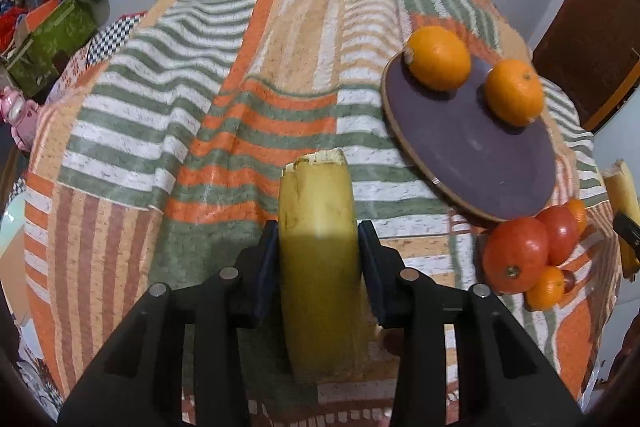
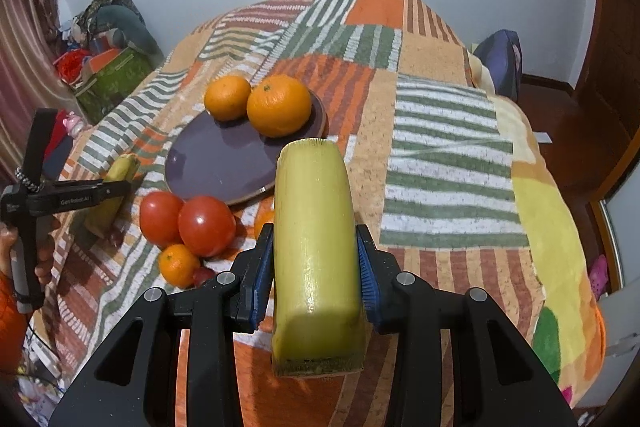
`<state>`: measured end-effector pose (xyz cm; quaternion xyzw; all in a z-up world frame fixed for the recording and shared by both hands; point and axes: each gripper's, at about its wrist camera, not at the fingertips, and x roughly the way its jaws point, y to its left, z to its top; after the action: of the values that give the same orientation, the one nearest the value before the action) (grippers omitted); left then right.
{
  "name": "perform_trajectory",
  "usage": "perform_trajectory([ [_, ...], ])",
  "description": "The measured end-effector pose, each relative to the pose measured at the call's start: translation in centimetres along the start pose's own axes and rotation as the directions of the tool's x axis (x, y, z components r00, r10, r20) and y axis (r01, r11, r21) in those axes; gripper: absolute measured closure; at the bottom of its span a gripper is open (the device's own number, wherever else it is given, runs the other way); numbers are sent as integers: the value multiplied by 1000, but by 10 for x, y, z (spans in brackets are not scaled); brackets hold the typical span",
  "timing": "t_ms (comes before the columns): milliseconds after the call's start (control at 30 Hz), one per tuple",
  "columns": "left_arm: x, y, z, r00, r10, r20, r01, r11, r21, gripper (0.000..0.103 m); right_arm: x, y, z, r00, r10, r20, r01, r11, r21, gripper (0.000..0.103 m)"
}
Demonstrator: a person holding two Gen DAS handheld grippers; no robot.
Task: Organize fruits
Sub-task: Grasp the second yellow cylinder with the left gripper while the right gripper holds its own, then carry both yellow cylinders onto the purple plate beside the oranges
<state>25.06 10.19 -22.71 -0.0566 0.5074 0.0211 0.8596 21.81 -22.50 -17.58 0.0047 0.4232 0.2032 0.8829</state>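
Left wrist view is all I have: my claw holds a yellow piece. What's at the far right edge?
Observer: That's the right claw, shut on its own yellow piece.
Operator: How many small oranges lie by the tomatoes?
Observer: The right wrist view shows one small orange in front of the two tomatoes; another orange thing shows behind the yellow piece, mostly hidden.
Operator: Do the plate's oranges touch?
Observer: From the right they overlap on the purple plate, so I cannot tell.

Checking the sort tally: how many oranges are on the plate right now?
2. One sits at the far left of the plate, the other right beside it. Smaller ones lie off the plate by the tomatoes.
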Motion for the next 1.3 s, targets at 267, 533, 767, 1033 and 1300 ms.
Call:
perform_trajectory([
  [267,-25,-12,10,997,-43,68,42,999,20,65,3,14,18,999,14,37,-13,999,-31,68],
  [533,-45,-24,28,987,-86,135,83,996,24,65,15,28,39,998,32,58,-27,997,-74,68],
  [767,-46,-42,45,981,-114,157,106,993,59,65,27,39,50,997,45,58,-38,993,-109,68],
  [1033,-20,-62,58,985,-144,98,135,987,89,65,47,57,57,998,51,23,-47,984,-172,68],
  [1300,5,-63,69,989,-135,64,131,990,59,65,69,70,65,997,82,-18,-84,977,-197,68],
])
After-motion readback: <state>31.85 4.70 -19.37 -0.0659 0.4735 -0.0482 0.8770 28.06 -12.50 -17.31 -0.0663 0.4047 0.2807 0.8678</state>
